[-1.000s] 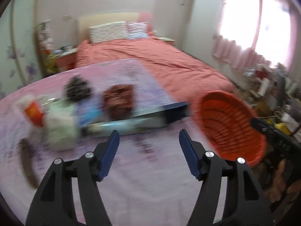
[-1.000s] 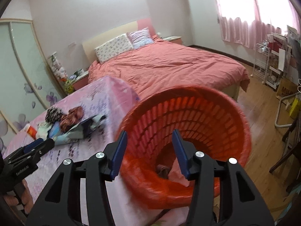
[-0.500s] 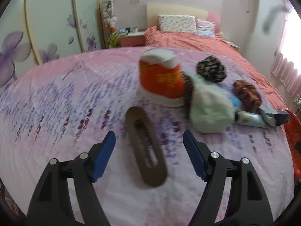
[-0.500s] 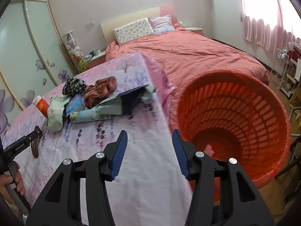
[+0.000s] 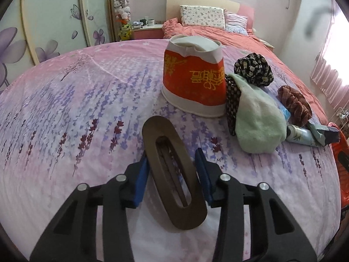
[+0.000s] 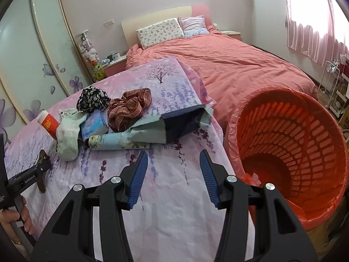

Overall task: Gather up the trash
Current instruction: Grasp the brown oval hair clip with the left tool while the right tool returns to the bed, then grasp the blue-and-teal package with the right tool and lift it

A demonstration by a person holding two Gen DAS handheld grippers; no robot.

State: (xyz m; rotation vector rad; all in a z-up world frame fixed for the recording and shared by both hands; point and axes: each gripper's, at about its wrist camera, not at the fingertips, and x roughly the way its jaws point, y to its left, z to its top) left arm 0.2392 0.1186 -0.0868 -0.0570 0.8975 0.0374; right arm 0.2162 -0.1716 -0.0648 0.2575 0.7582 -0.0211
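A brown oval ring-shaped piece lies flat on the lavender-print cloth, between the fingers of my left gripper. Its jaws are closing around the piece; the left pad meets its edge and a sliver of cloth shows at the right pad. In the right wrist view the left gripper stands at the table's left side. My right gripper hangs open over the cloth with nothing between its fingers. To its right is the orange basket with a red liner. An upturned red-and-white paper cup stands beyond the oval piece.
A pale green sock, black floral scrunchie, brown scrunchie, printed tube and dark open packet lie in a heap. The bed stands behind the table, a wire rack at far right. A hand holds the left gripper.
The left gripper swung from the basket side to the brown oval piece, came down over it, and its jaws narrowed. The right gripper moved off the basket's mouth to over the cloth.
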